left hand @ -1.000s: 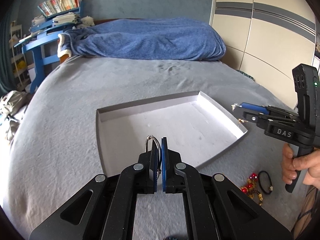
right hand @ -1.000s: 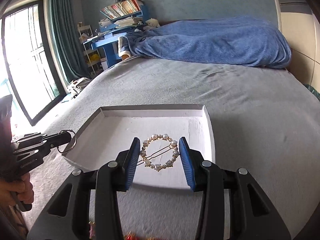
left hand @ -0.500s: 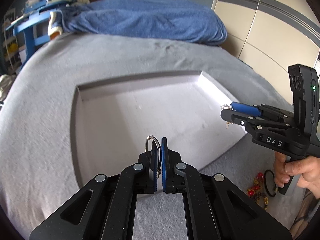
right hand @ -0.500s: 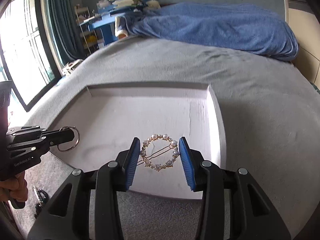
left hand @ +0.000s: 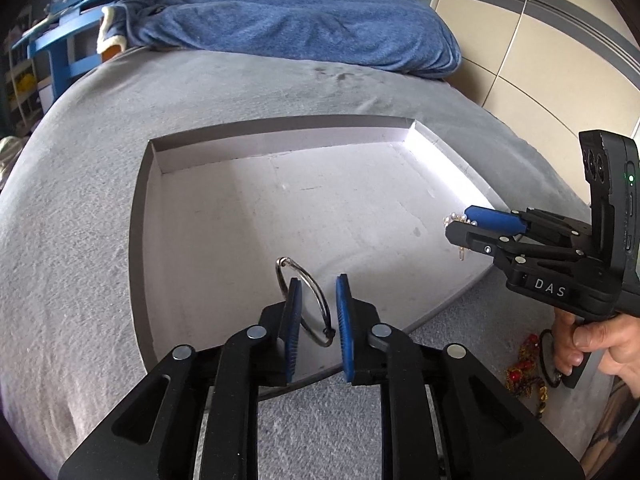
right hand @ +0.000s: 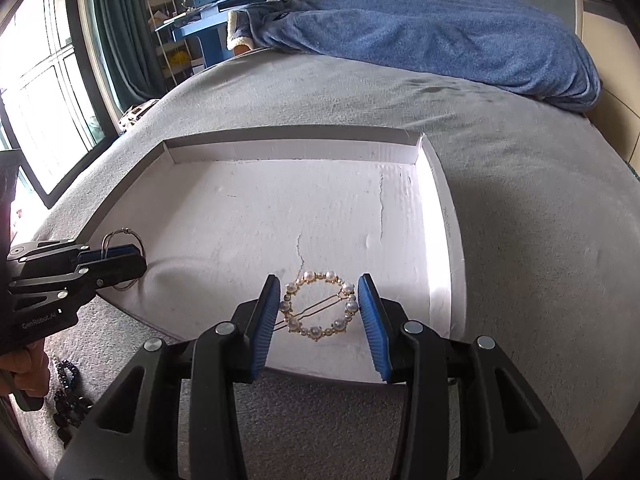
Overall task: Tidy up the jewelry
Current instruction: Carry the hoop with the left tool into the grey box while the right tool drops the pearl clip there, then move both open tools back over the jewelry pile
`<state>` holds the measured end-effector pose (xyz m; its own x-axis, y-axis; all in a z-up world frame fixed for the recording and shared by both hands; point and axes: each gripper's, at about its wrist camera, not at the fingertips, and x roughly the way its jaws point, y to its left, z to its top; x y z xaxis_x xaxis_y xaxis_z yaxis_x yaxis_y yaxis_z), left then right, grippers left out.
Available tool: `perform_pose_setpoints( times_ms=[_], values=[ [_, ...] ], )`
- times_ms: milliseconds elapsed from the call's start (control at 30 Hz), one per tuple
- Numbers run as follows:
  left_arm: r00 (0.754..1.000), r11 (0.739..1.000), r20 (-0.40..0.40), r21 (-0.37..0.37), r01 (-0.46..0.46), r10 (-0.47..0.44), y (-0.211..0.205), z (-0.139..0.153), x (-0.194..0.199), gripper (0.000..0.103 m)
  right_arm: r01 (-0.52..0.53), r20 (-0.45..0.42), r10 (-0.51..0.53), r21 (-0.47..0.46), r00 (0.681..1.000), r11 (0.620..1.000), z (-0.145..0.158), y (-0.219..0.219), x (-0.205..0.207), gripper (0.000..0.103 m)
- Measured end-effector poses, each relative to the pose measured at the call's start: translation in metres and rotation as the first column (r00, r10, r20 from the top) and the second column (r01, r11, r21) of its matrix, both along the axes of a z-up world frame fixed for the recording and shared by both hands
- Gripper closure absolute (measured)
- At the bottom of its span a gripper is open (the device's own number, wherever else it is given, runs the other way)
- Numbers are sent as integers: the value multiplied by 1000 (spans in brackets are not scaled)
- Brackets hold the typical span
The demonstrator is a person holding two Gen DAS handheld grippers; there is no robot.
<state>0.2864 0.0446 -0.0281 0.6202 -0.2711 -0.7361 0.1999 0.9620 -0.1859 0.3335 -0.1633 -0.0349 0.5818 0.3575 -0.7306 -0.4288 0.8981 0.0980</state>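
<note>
Left wrist view shows the left gripper [left hand: 316, 312] low over the near edge of the white tray [left hand: 140, 240]. Its jaws are opening, and the silver ring [left hand: 304, 304] stands on edge between them, leaning on the left pad and clear of the right one. The ring is right over the tray floor, so I think it only needs to drop. The right gripper [right hand: 318, 308] holds the pearl hair clip [right hand: 318, 306] by its two sides, flat, over the tray's near right part.
</note>
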Motion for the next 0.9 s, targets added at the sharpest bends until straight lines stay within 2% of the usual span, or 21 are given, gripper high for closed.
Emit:
perform_pose_setpoints(
  times_ms=[33,100,133,200,300,400,567,700,767,900],
  values=[
    [1000,1000,3,0,-2,2,0,0,0,77,0,1,0,0,1000,1000,0,0,0,62],
    [1000,1000,9,10,-5,5,0,1,-1,63,-1,3,1,0,1000,1000,0,0,-1,62],
    [1000,1000,17,16,-1,1,-2,1,-3,61,-1,4,1,1,1000,1000,0,0,-1,62],
    [999,999,36,38,8,-9,-6,3,-5,49,0,5,0,-2,1000,1000,0,0,0,61],
    [998,998,64,56,19,-23,-11,8,-7,34,1,14,-1,-7,1000,1000,1,0,-2,52],
    [996,997,82,75,24,-31,-15,11,-9,27,-8,29,8,-12,1000,1000,3,1,-4,48],
    [994,997,109,76,20,-29,-16,17,-11,23,-25,60,27,-19,998,1000,9,5,-10,37],
    [990,998,143,58,-7,-2,-9,26,-15,15,-19,75,18,2,997,1000,14,3,-14,31],
    [988,999,155,39,-16,10,-6,30,-18,13,-12,76,11,18,997,1000,18,-1,-15,23],
    [985,999,170,14,-35,32,0,37,-24,10,-4,72,-1,63,997,998,24,-8,-22,17]
  ],
)
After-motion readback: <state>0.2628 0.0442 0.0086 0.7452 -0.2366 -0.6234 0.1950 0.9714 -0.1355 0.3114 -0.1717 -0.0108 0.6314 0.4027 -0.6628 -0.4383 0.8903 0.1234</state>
